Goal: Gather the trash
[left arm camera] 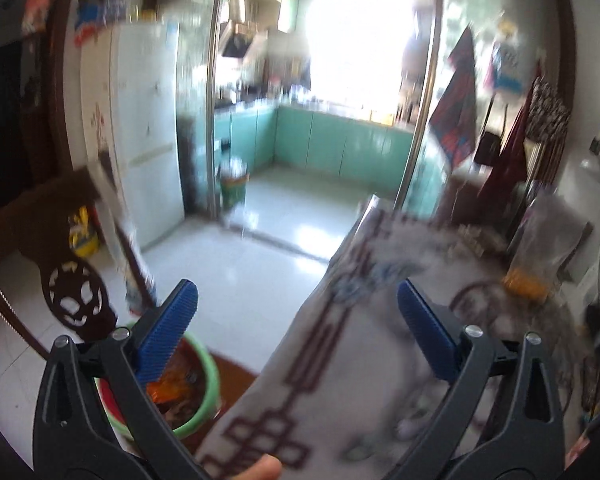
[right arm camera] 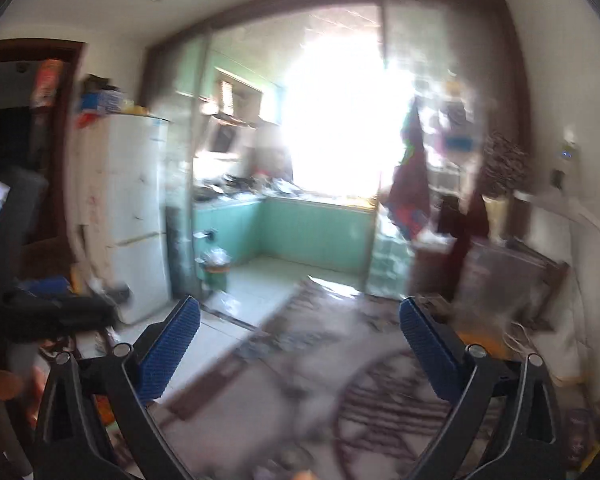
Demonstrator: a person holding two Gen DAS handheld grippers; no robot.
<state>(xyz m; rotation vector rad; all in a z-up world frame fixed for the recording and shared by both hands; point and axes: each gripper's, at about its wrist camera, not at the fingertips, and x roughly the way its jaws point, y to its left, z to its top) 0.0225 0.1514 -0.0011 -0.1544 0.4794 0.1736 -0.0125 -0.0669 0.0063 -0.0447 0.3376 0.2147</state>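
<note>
My left gripper [left arm camera: 298, 328] is open and empty, held above the edge of a table with a white and maroon patterned cloth [left arm camera: 340, 360]. Below its left finger a green basin [left arm camera: 204, 392] on the floor holds orange wrappers and other trash [left arm camera: 176, 390]. My right gripper [right arm camera: 300, 344] is open and empty above the same patterned cloth [right arm camera: 340, 380]. In the right wrist view the other gripper [right arm camera: 56, 304] shows blurred at the left edge. Both views are motion-blurred.
A white fridge [left arm camera: 148, 128] stands at the left by the kitchen doorway. A dark carved wooden chair [left arm camera: 76, 300] is beside the basin. A bin with a bag [left arm camera: 234, 184] sits in the doorway. Clear bags and orange items [left arm camera: 536, 264] lie on the table's far right. Clothes [left arm camera: 456, 120] hang at the right.
</note>
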